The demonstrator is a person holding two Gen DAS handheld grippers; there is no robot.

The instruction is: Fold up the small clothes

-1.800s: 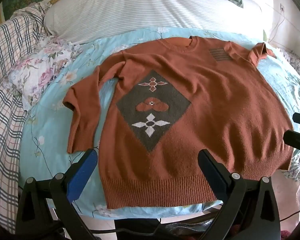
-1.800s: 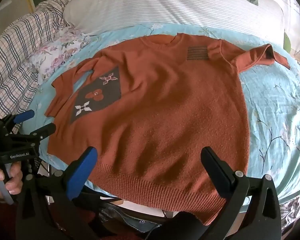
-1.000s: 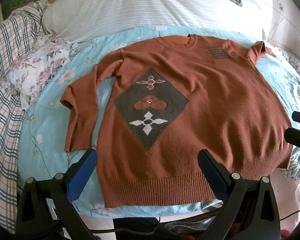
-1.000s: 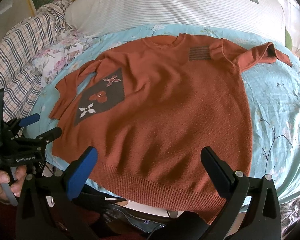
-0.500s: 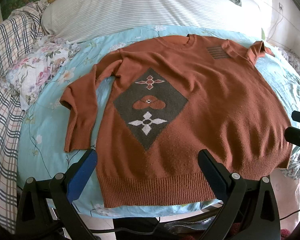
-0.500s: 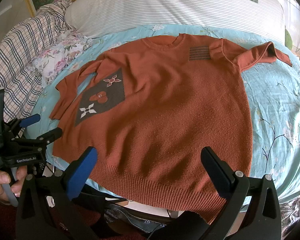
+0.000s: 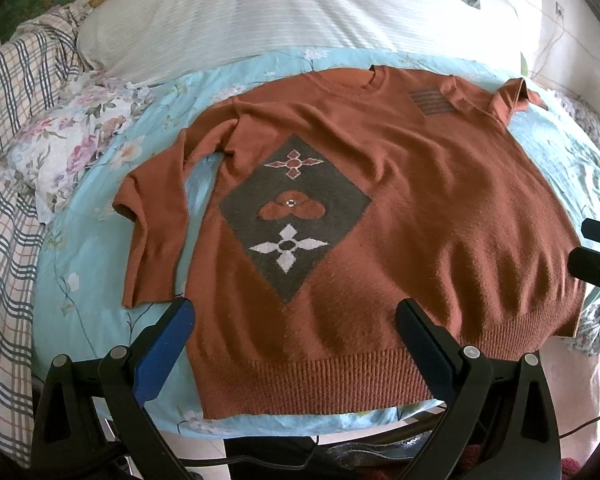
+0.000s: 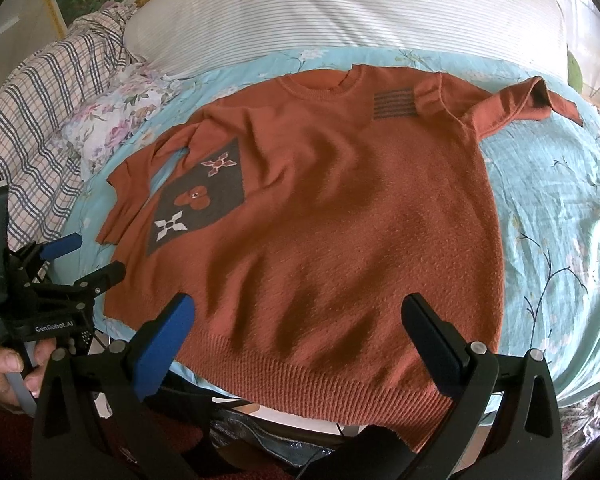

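Sweater (image 7: 400, 216) flat, face up on blue bedsheet (image 8: 560, 216), unfolded | left gripper (image 7: 296, 344) and right gripper (image 8: 300, 336) both spread wide, empty, near hem | likely next: pinch a sleeve, fold inward

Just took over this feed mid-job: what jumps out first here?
A rust-orange knit sweater lies spread flat, front up, across the light blue floral bedsheet, its dark grey diamond patch with flower motifs on the left chest. Both the left gripper and right gripper are open near its ribbed hem.
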